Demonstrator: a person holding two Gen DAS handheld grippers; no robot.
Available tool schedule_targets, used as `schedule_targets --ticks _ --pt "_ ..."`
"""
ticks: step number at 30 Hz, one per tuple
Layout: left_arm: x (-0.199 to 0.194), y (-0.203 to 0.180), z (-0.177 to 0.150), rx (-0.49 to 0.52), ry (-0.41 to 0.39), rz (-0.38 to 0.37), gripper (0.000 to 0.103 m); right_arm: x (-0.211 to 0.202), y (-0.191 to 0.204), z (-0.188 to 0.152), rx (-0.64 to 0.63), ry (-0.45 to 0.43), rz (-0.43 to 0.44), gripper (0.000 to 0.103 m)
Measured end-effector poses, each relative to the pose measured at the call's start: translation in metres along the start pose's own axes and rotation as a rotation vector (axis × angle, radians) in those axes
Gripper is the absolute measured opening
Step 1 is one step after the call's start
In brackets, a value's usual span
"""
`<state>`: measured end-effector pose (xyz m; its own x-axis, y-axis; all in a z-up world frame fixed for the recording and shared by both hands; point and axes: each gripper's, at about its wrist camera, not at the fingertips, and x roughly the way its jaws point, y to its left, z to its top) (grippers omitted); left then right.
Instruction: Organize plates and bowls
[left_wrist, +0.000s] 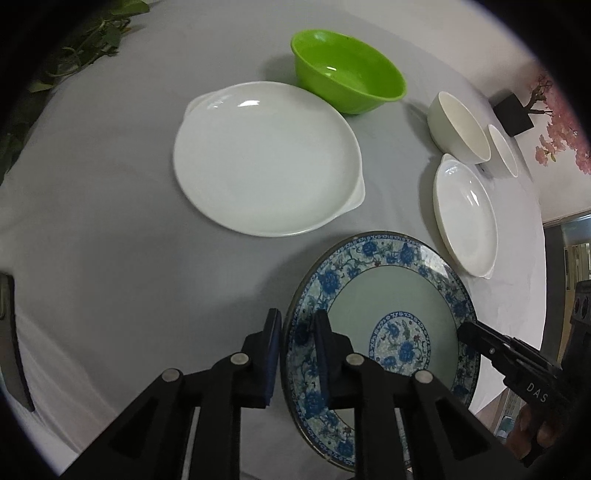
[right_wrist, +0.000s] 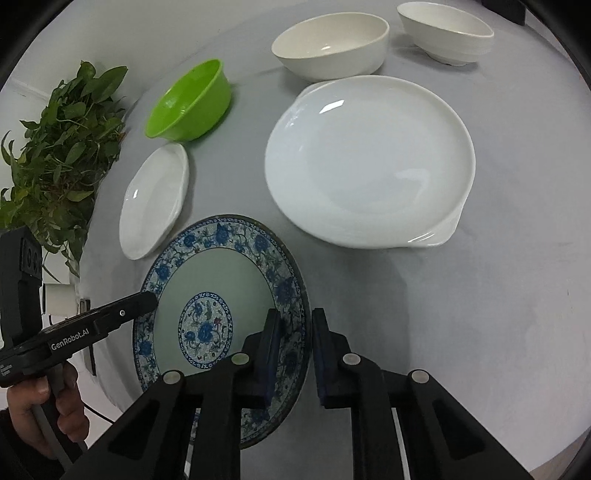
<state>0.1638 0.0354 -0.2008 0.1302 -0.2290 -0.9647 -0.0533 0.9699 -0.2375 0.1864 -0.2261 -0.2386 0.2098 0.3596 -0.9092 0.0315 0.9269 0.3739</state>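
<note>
Both grippers, left (left_wrist: 297, 354) and right (right_wrist: 297, 354), jaws clamped on the blue plate (left_wrist: 391, 295) rim, lifting; next, stack it on a white plate (left_wrist: 266, 158)

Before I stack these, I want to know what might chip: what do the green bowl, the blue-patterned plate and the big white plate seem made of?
Green bowl: likely plastic; uniform bright colour, thin wall, soft sheen.
Blue-patterned plate: probably glazed ceramic, possibly melamine; printed floral band, dark rim edge, smooth centre.
Big white plate: looks like glazed porcelain; sharp glossy highlights, thick moulded handles.
</note>
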Motion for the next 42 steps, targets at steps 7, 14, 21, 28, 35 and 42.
schedule_targets --ticks 7,14,21,28,35,42 --pt "-0.024 0.046 -0.024 -0.070 -0.026 0.009 0.017 -0.018 0.047 -0.031 -0.026 -0.007 0.044 0.012" --pt "-0.002 0.061 -0.026 -0.089 -0.030 0.023 0.017 0.017 0.058 -0.053 -0.006 -0.014 0.021 0.012" --pt "0.010 0.062 -0.029 -0.098 0.000 0.023 0.017 0.047 0.060 -0.046 0.001 -0.016 -0.003 0.013" --pt "-0.049 0.057 -0.017 -0.041 -0.184 0.090 0.061 0.013 0.061 -0.037 -0.053 -0.093 0.014 0.067" --pt "-0.078 0.059 0.051 -0.059 -0.267 0.020 0.082 -0.049 0.080 0.015 -0.116 -0.259 0.050 0.095" --pt "-0.024 0.065 0.105 -0.031 -0.131 -0.053 0.079 -0.003 0.104 0.086 -0.062 -0.185 0.077 0.095"
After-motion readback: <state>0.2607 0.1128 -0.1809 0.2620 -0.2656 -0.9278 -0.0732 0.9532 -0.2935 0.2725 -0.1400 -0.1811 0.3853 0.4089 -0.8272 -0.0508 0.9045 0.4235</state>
